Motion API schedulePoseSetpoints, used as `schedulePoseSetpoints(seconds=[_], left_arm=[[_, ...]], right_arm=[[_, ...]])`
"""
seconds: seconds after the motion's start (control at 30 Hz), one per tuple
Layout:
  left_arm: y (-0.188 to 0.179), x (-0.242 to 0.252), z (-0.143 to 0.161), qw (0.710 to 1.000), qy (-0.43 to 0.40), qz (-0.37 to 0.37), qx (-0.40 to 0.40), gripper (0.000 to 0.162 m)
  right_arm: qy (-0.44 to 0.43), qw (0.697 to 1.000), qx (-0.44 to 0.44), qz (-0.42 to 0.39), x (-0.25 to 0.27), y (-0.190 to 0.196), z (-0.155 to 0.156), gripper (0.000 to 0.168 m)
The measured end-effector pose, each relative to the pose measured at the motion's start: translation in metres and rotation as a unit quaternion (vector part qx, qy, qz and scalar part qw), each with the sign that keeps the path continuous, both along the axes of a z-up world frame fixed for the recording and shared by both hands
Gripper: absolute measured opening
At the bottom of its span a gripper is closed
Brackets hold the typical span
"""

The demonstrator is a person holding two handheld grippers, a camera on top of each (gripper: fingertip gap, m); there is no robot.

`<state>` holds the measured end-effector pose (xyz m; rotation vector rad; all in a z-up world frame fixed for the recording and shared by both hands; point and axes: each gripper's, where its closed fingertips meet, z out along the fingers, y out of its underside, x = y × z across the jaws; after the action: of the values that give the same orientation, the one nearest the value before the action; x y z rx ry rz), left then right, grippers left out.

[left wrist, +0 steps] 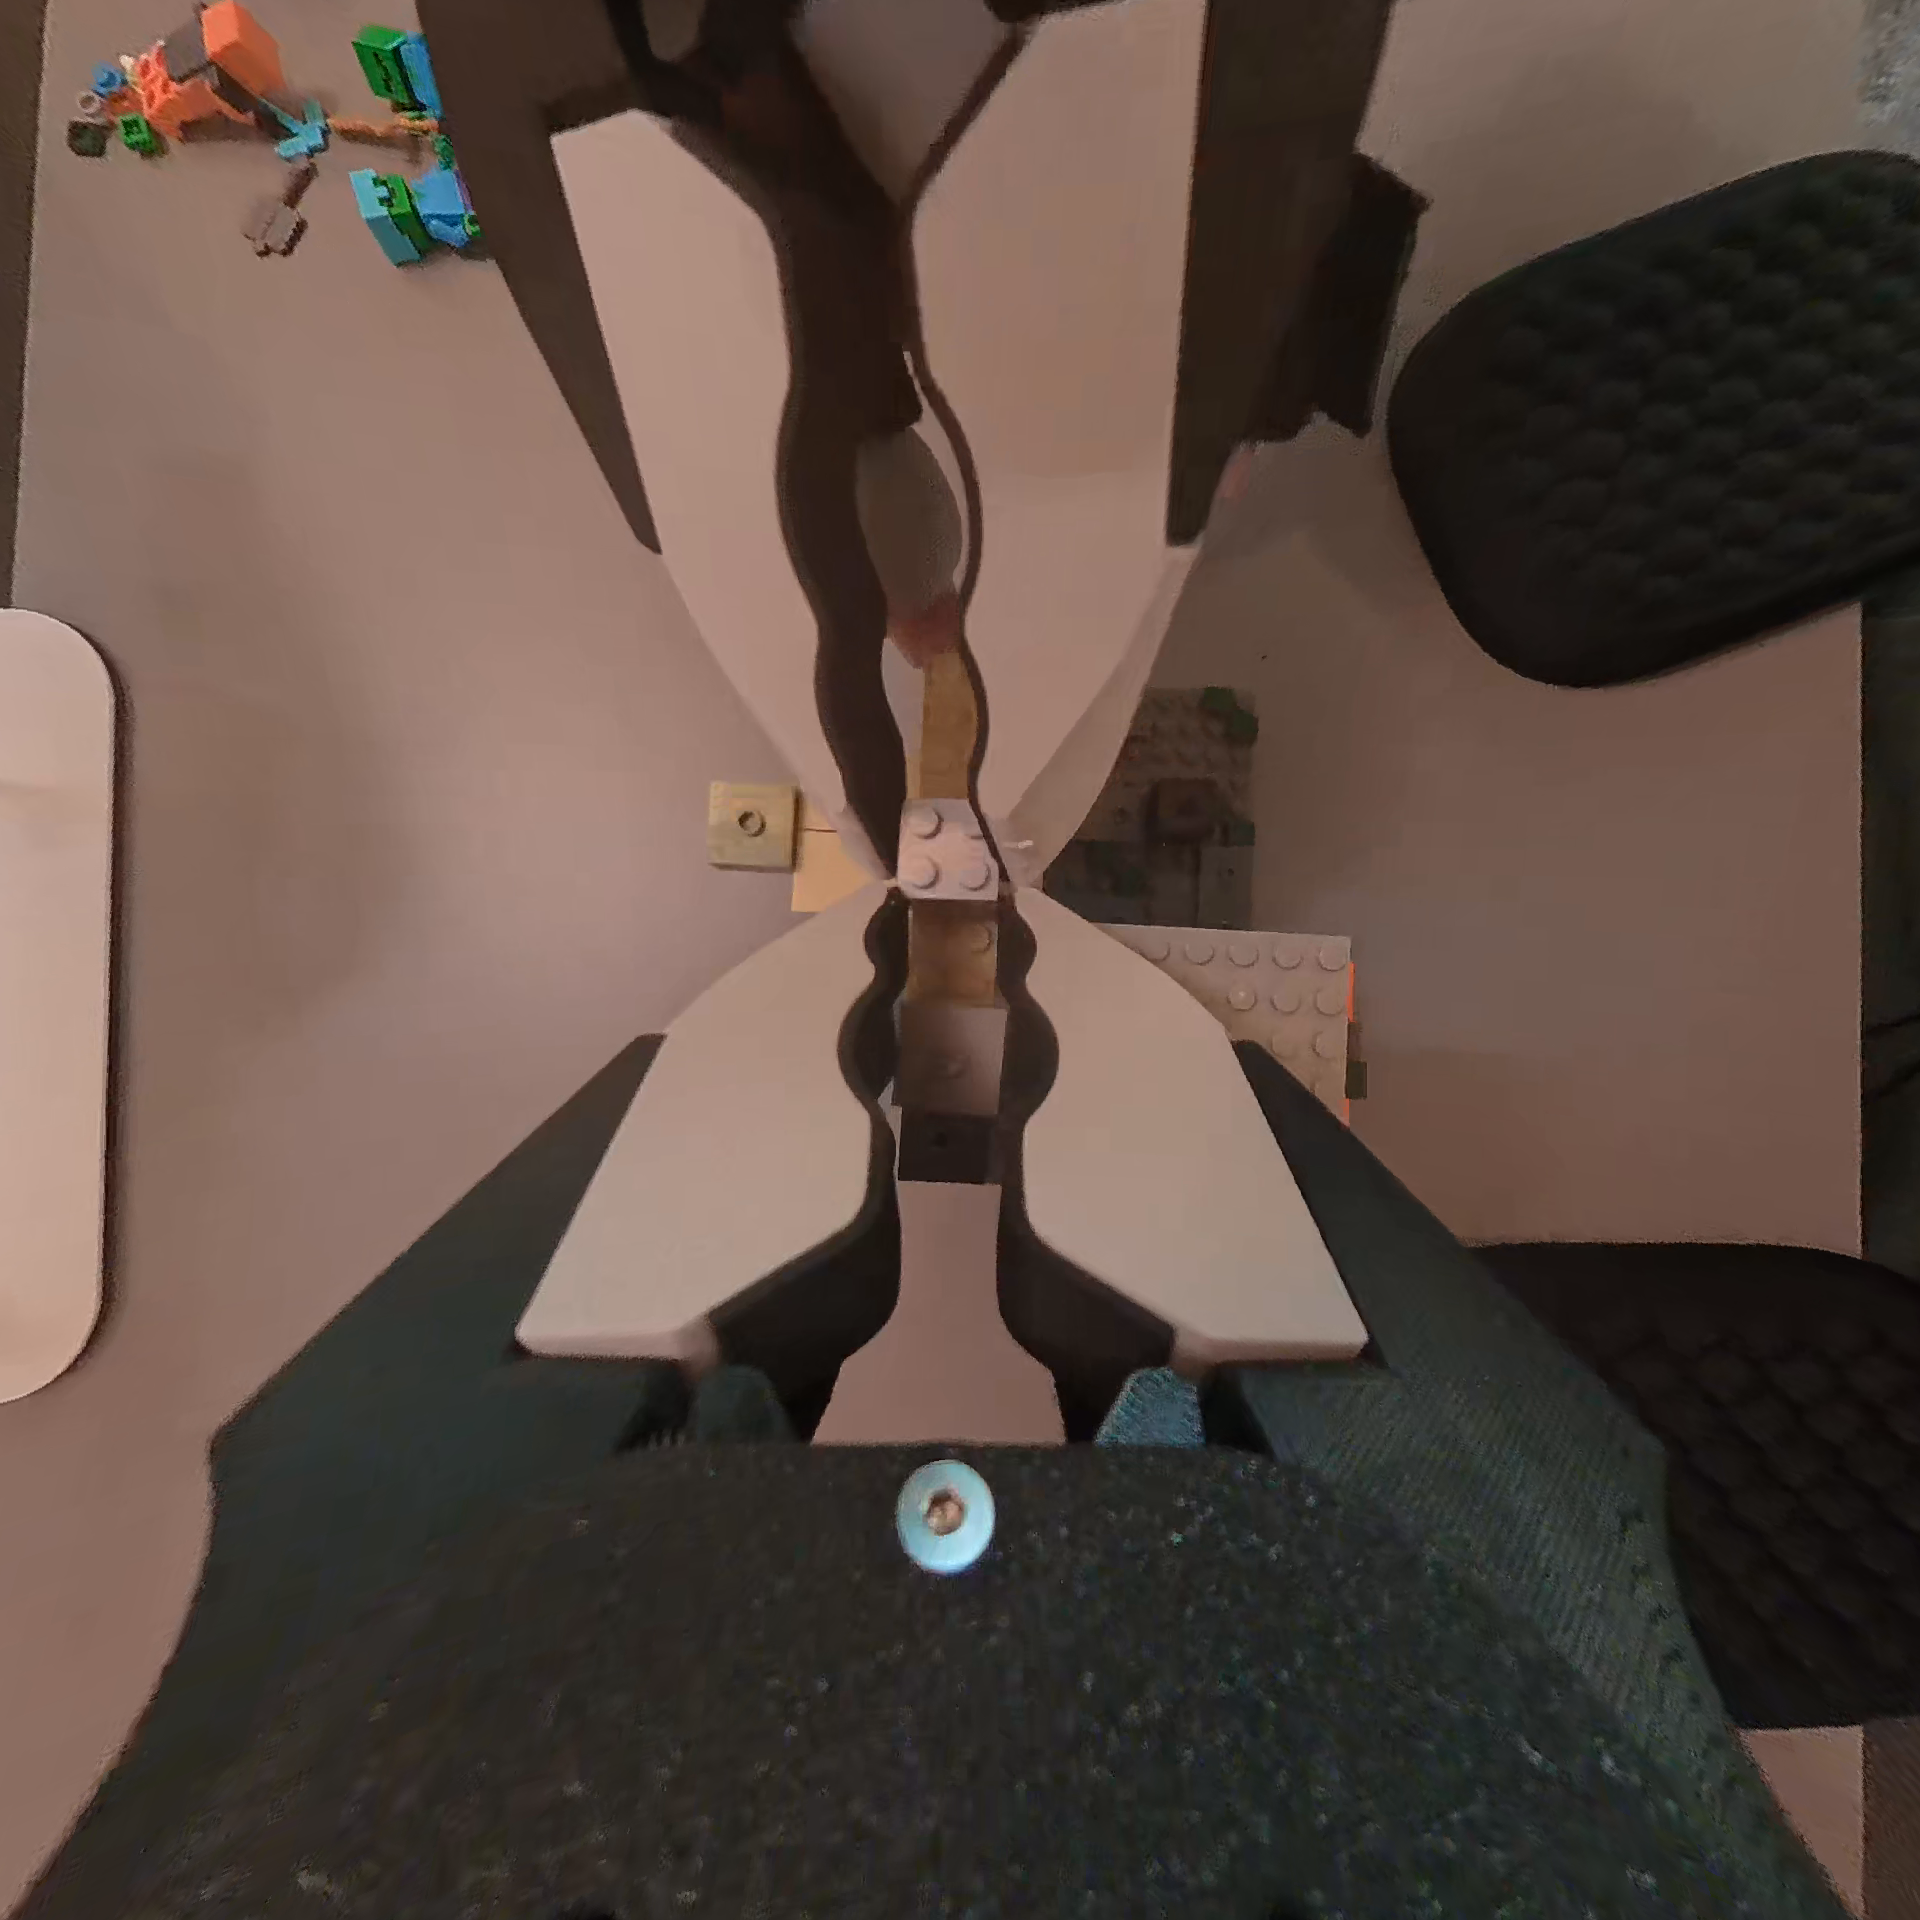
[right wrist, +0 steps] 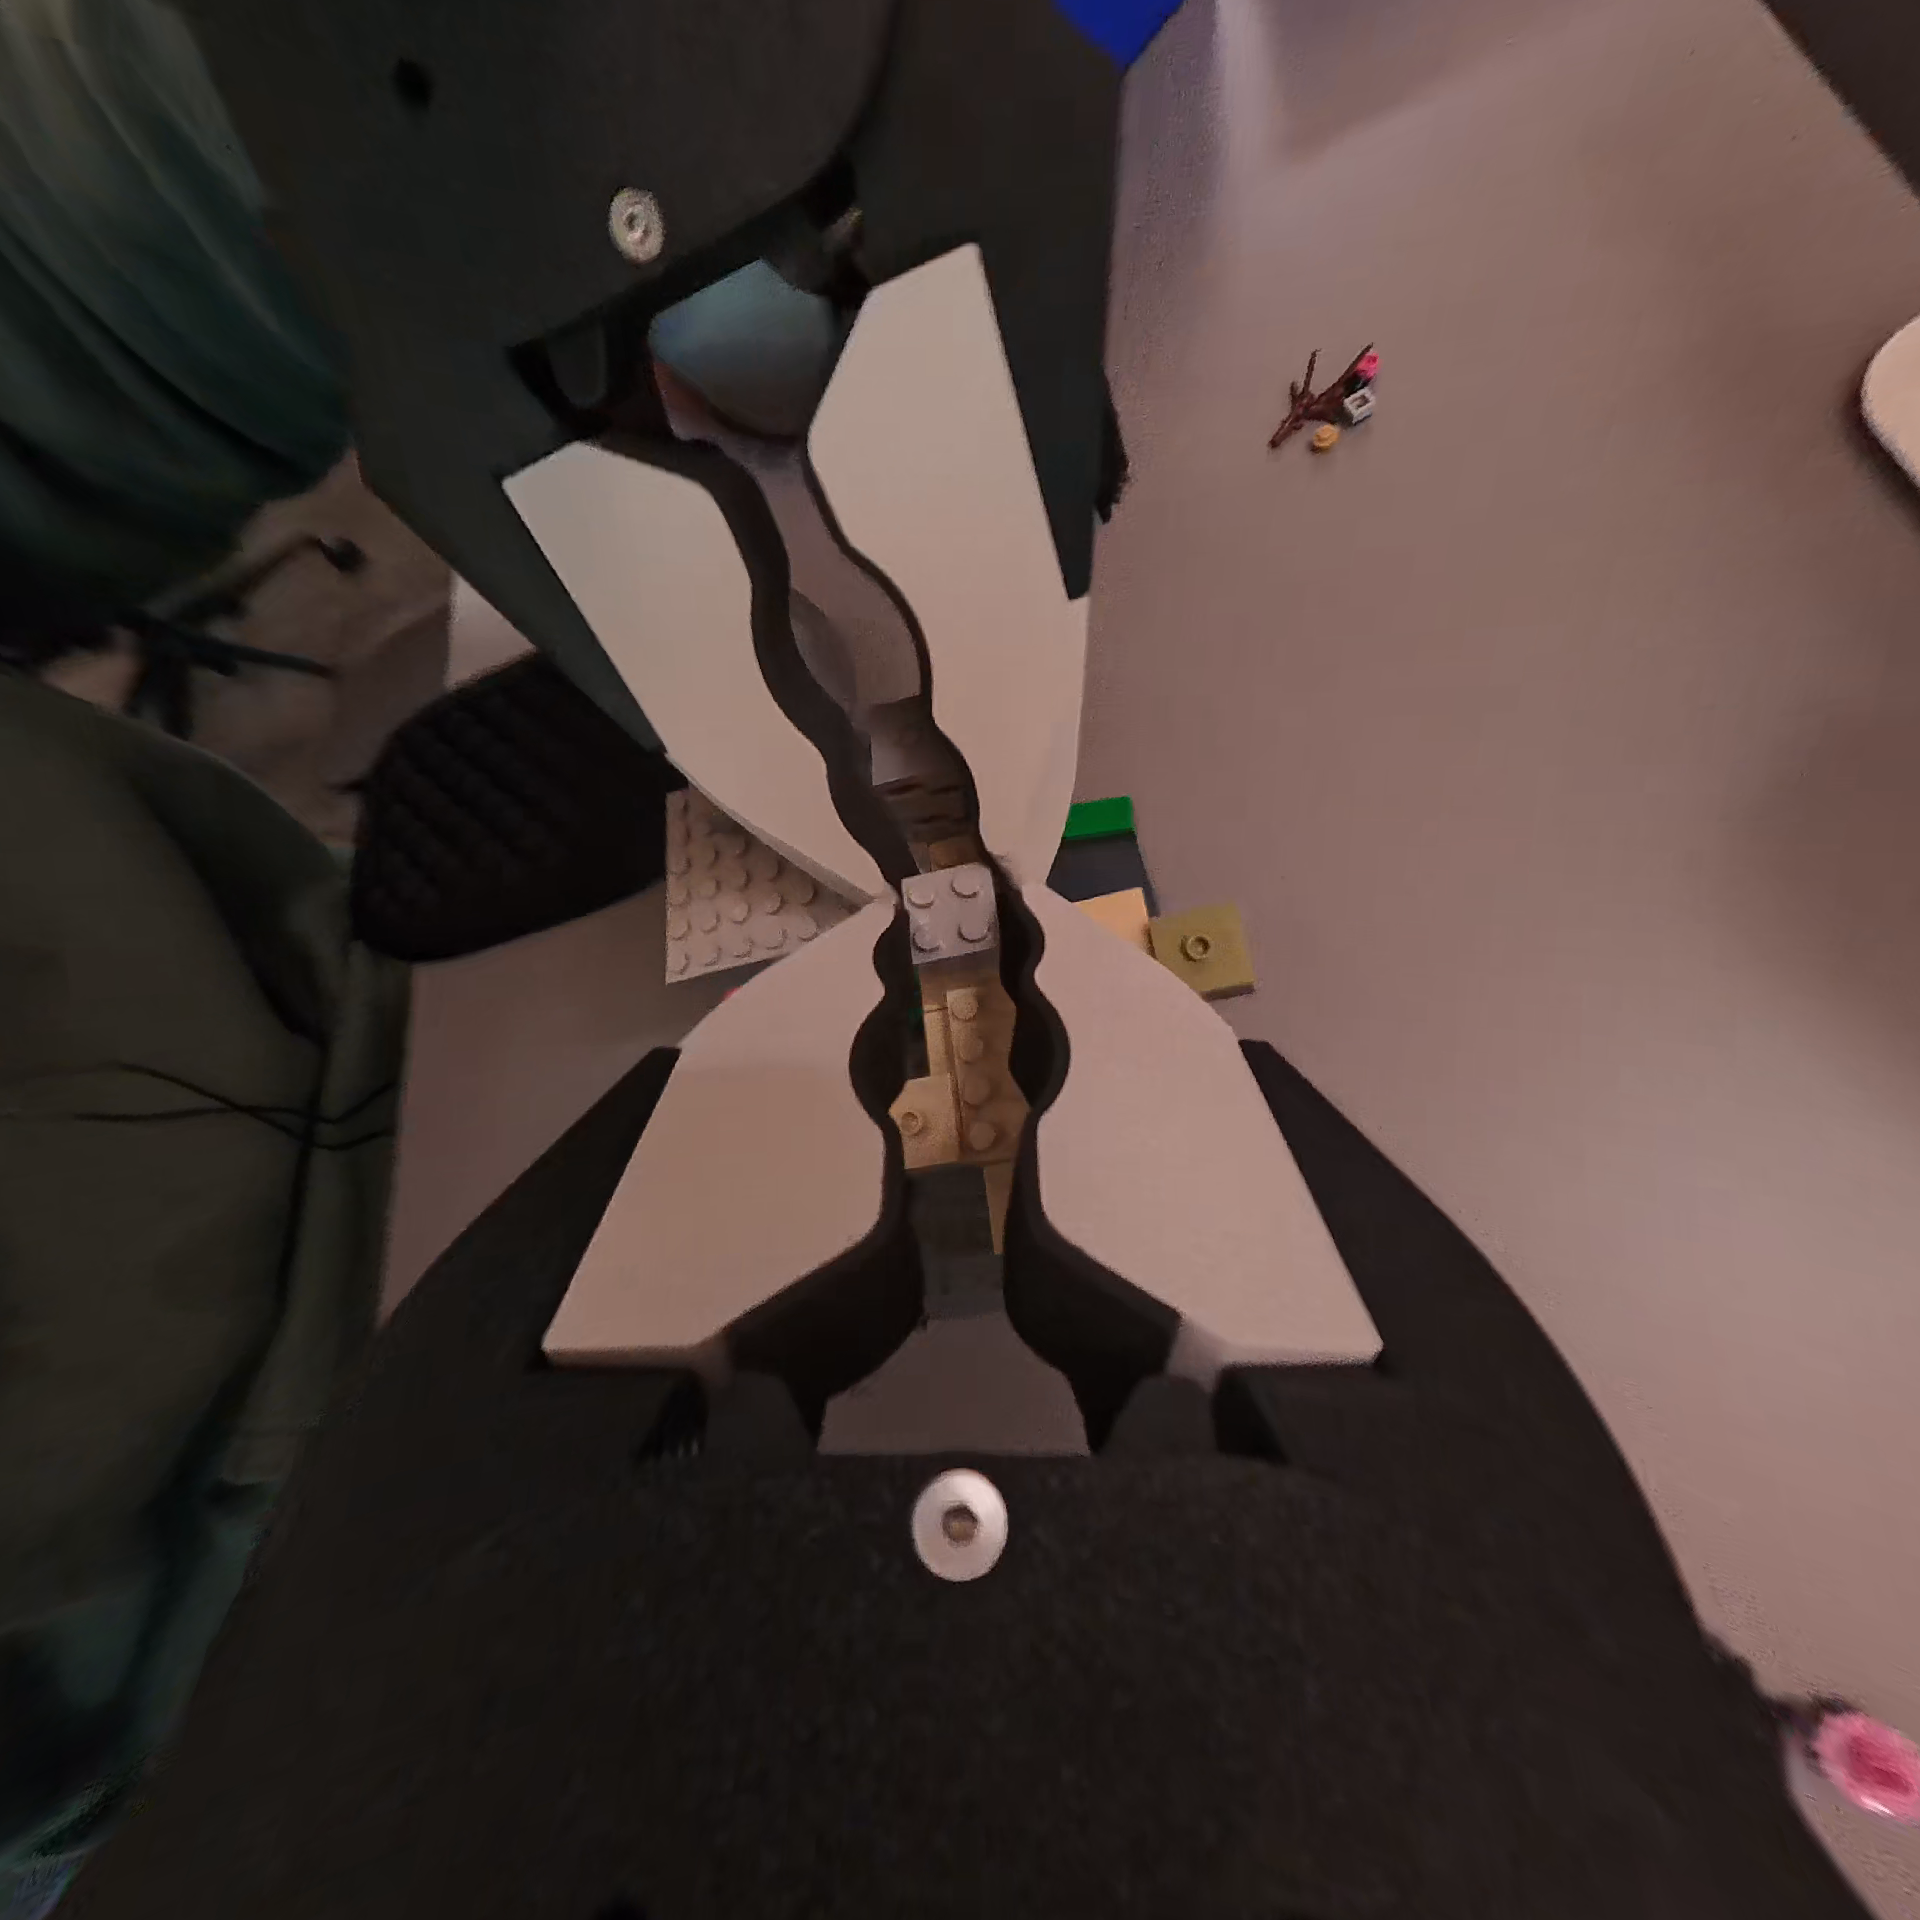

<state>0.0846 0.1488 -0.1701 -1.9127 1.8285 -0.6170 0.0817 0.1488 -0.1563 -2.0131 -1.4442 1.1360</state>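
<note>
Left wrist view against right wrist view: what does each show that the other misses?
Only the left wrist view shows the colourful brick pile at the table's far corner. Only the right wrist view shows a brown twig piece, a green plate and a pink piece. Both show the grey 2x2 brick between both grippers' jaws, the tan tile and the light grey baseplate.

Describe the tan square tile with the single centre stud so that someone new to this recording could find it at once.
Start at the pale tabletop, where the two hand-held grippers meet tip to tip over a small grey four-stud brick. Just left of that brick in the left wrist view lies the flat olive-tan square tile. Unlike the smooth tan piece beside it, it carries one round stud at its centre.
</note>
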Motion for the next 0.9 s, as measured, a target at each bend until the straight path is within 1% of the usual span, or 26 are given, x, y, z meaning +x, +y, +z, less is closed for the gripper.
schedulePoseSetpoints(seconds=[0.07,0.2,0.27,0.3,0.37,0.43,0.5,0.57,0.6,0.67,0.77,0.83,0.9], left_arm=[[0.000,0.001,0.000,1.000,-0.006,-0.003,0.002,0.017],[-0.001,0.002,0.000,1.000,-0.004,0.000,0.013,0.016],[-0.001,0.002,0.000,1.000,-0.009,0.005,0.013,0.016],[-0.001,0.002,0.000,1.000,-0.013,0.009,0.013,0.016],[-0.001,0.000,0.002,0.999,-0.025,0.023,0.022,0.016],[-0.003,0.001,0.013,0.996,-0.069,0.035,0.050,0.014],[-0.011,0.001,0.031,0.989,-0.120,0.041,0.078,0.017],[-0.023,0.001,0.048,0.978,-0.162,0.042,0.122,0.021],[-0.029,0.001,0.055,0.971,-0.179,0.047,0.151,0.022],[-0.040,0.000,0.072,0.945,-0.213,0.056,0.241,0.026],[-0.063,0.001,0.096,0.884,-0.248,0.058,0.392,0.027],[-0.077,0.003,0.105,0.849,-0.259,0.067,0.456,0.027],[-0.088,0.003,0.108,0.830,-0.265,0.071,0.485,0.023]], right_arm=[[0.023,0.997,-0.068,-0.021,0.001,0.000,0.004,0.016],[0.047,0.995,-0.071,-0.049,0.004,0.005,0.012,0.016],[0.051,0.997,-0.035,-0.042,0.006,0.004,0.014,0.016],[0.071,0.997,-0.014,-0.035,0.005,0.001,0.021,0.016],[0.099,0.993,0.058,-0.025,0.006,-0.005,0.034,0.016],[0.128,0.983,0.127,-0.020,0.008,-0.015,0.047,0.016],[0.158,0.976,0.144,-0.028,0.011,-0.025,0.058,0.016],[0.184,0.972,0.142,-0.041,0.014,-0.034,0.066,0.016],[0.199,0.970,0.130,-0.048,0.015,-0.039,0.069,0.016],[0.239,0.967,0.075,-0.055,0.013,-0.052,0.078,0.016],[0.314,0.947,-0.033,-0.054,0.004,-0.073,0.092,0.016],[0.343,0.934,-0.091,-0.043,-0.005,-0.086,0.096,0.016],[0.348,0.930,-0.117,-0.029,-0.016,-0.098,0.095,0.016]])
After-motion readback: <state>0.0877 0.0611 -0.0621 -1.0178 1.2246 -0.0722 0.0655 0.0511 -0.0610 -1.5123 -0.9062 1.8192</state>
